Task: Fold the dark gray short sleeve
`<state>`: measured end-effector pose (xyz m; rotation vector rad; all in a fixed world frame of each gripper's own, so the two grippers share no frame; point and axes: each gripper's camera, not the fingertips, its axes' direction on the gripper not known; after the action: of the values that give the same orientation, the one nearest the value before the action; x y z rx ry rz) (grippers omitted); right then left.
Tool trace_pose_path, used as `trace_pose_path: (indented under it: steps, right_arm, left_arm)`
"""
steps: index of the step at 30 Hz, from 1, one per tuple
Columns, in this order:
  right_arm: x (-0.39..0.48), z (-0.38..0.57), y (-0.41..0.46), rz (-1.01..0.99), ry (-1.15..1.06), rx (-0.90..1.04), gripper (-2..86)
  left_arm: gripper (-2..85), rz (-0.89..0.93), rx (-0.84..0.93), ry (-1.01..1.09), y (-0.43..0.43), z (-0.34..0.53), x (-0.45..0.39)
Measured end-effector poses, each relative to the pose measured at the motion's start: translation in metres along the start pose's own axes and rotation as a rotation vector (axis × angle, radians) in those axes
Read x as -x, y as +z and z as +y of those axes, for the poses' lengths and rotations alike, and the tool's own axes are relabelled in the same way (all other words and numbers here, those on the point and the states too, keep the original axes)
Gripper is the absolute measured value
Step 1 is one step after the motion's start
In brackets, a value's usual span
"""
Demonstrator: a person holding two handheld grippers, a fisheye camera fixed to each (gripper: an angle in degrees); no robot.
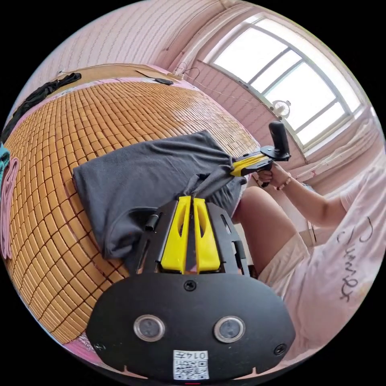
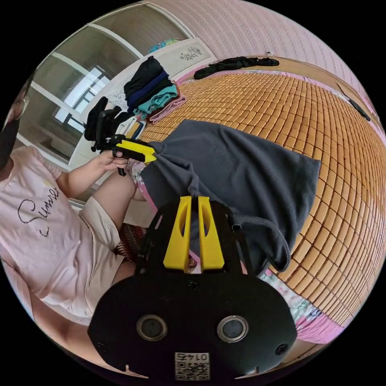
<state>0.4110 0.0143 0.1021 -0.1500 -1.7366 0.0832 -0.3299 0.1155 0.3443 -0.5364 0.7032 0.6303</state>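
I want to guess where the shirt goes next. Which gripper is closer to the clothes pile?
Left. The left gripper pinches the shirt edge at the end nearest the pile; the right gripper pinches the same edge farther from it.

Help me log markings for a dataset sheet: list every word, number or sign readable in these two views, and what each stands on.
"Sum…": black cursive print on the person's pink T-shirt; the later letters are creased and uncertain.
White sticker on the left gripper: a square code and digits, too small to trust.
White sticker on the right gripper: likewise.
Dark gray short-sleeve shirt: no text visible.
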Motion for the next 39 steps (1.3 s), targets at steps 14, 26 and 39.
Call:
trace_pose_path:
  steps: [14,26,39]
  right_arm:
    - [0.047,-0.011,0.092,0.081,-0.07,0.215,7.6]
    - [0.056,-0.016,0.131,0.118,-0.075,0.294,3.1]
    - [0.003,-0.003,0.091,0.433,0.384,-0.004,1.0]
  left_arm:
    - [7.7,-0.143,0.005,-0.032,0.039,0.032,-0.021]
    - [-0.1,-0.172,0.195,0.03,0.099,0.049,-0.04]
    - [6.4,-0.418,-0.019,-0.143,0.085,0.059,-0.018]
